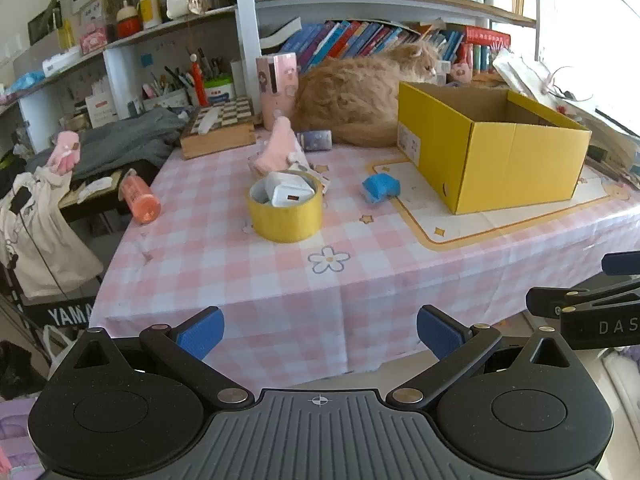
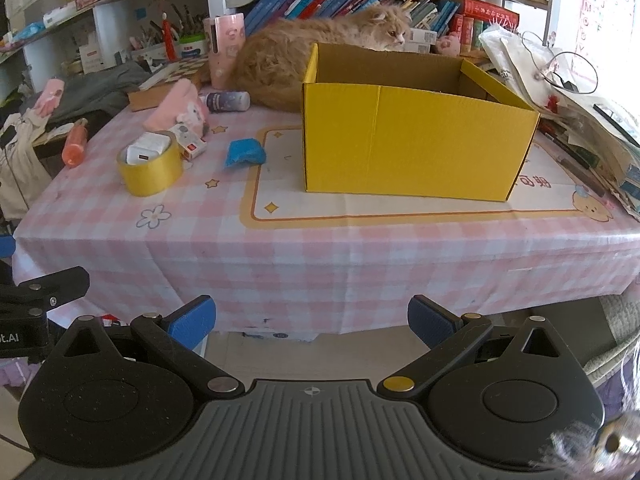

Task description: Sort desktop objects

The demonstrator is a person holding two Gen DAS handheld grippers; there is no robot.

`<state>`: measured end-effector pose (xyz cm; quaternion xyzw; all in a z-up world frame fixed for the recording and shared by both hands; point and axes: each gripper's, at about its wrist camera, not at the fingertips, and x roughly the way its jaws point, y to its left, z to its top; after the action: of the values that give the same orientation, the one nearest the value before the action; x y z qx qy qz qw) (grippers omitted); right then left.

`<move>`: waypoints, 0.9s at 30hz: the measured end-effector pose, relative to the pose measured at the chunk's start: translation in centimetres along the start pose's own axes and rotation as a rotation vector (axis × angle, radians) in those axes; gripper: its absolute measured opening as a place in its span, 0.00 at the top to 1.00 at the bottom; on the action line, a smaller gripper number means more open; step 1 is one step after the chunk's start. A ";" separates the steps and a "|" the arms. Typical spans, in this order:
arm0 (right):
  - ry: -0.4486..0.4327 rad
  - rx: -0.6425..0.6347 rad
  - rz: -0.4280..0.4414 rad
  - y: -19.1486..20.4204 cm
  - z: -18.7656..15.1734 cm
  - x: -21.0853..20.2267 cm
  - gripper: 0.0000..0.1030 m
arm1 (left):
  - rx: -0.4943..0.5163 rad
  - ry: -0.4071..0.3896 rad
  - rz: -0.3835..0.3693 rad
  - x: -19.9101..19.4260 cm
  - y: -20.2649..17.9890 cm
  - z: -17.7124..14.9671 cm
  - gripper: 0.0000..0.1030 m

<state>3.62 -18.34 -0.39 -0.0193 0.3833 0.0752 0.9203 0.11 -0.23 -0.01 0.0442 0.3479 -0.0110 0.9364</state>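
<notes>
An open yellow cardboard box (image 1: 492, 160) (image 2: 416, 140) stands on the pink checked tablecloth (image 1: 240, 280) (image 2: 320, 248). Left of it lie a blue crumpled item (image 1: 381, 187) (image 2: 245, 153), a yellow tape roll (image 1: 286, 214) (image 2: 151, 172) with a white charger (image 1: 287, 192) (image 2: 145, 150) resting in it, a pink plush item (image 1: 278, 148) (image 2: 176, 108), a small dark bottle (image 1: 316, 140) (image 2: 226, 101) and an orange bottle (image 1: 140, 200) (image 2: 75, 142). My left gripper (image 1: 320, 336) and right gripper (image 2: 312, 320) hang open and empty before the table's front edge.
An orange cat (image 1: 360, 96) (image 2: 304, 52) lies behind the box. A checkerboard box (image 1: 218, 128), a pink tumbler (image 1: 278, 84) (image 2: 224, 46) and shelves of books stand at the back. Papers and bags (image 2: 568, 92) pile at the right edge. A white bag (image 1: 36, 232) hangs to the left.
</notes>
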 end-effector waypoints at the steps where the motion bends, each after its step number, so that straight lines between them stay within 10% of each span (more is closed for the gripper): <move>1: -0.004 -0.002 -0.001 0.0 0.0 -0.1 0.00 | -0.001 -0.002 0.000 0.0 0.0 0.0 0.00; 27: -0.011 -0.008 -0.003 0.0 0.1 -0.2 0.00 | -0.005 -0.006 0.000 -0.1 -0.1 0.0 0.00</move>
<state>3.54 -18.32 -0.14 -0.0231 0.3781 0.0753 0.9224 0.04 -0.38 0.08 0.0417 0.3450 -0.0104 0.9376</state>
